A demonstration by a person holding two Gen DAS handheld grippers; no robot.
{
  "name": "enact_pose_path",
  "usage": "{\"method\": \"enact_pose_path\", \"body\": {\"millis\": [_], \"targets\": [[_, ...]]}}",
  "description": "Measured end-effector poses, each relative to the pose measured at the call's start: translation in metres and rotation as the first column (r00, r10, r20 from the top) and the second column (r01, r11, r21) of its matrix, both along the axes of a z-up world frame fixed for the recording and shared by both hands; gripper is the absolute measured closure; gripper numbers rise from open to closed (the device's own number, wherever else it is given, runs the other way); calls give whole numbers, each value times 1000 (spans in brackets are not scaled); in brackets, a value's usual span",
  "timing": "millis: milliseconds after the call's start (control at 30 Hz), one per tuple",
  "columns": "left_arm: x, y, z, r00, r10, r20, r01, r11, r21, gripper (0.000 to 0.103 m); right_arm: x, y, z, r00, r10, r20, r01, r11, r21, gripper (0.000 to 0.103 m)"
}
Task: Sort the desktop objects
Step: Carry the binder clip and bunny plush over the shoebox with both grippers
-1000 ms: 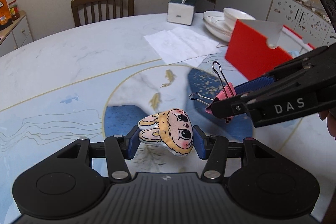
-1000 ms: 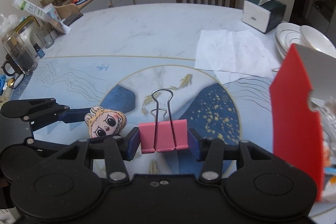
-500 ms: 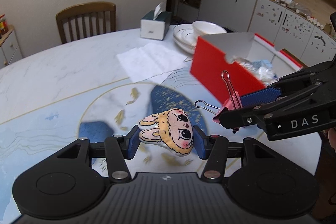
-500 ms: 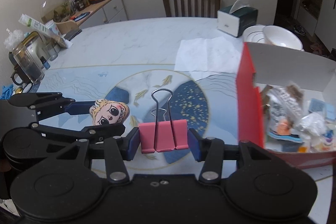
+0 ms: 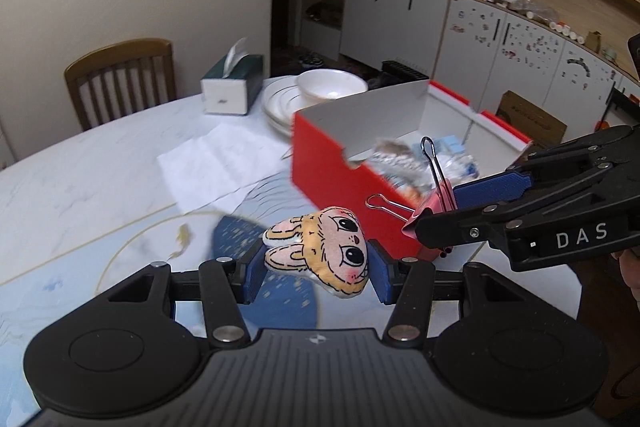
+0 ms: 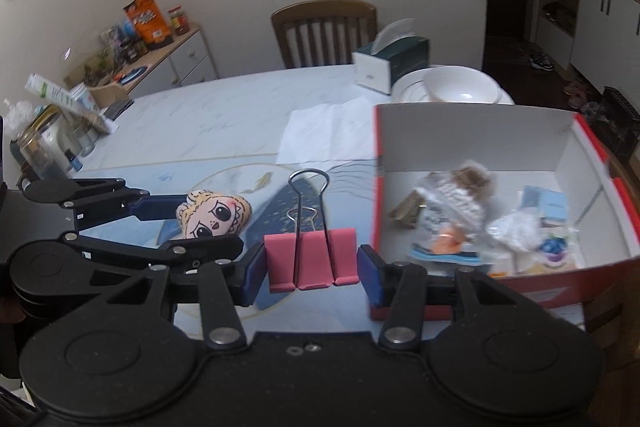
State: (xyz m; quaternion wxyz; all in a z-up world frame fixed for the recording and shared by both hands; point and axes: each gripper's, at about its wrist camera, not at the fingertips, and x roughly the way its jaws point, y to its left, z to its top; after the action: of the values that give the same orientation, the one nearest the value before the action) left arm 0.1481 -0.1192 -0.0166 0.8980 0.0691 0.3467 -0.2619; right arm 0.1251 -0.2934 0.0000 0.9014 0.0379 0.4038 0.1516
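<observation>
My right tongs point(image 6: 312, 263) are clamped on the pink binder clip point(image 6: 311, 259), handles up toward twelve, with the red box point(image 6: 568, 279) at two o'clock — nearer than for my left tongs point(image 5: 316, 259), gripping the plush bunny head point(image 5: 320, 251) above the tabletop point(image 5: 100, 179).

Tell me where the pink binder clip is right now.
The pink binder clip is held off the table in the right tongs, beside the red box; the left tongs, holding the plush face, are alongside.
</observation>
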Motion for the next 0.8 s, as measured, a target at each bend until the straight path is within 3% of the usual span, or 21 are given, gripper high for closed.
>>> {"method": "enact_pose_path", "body": {"millis": [367,800], "targets": [[17,-74,7,995,-93,29,92,995,22,52,5,-78,-1,992,-127,27,127,992,18,55],[49,-152,3,982,-180,55,176,981,82,51,33,-146,-16,973,-227,42,229,973,-40,55]]}}
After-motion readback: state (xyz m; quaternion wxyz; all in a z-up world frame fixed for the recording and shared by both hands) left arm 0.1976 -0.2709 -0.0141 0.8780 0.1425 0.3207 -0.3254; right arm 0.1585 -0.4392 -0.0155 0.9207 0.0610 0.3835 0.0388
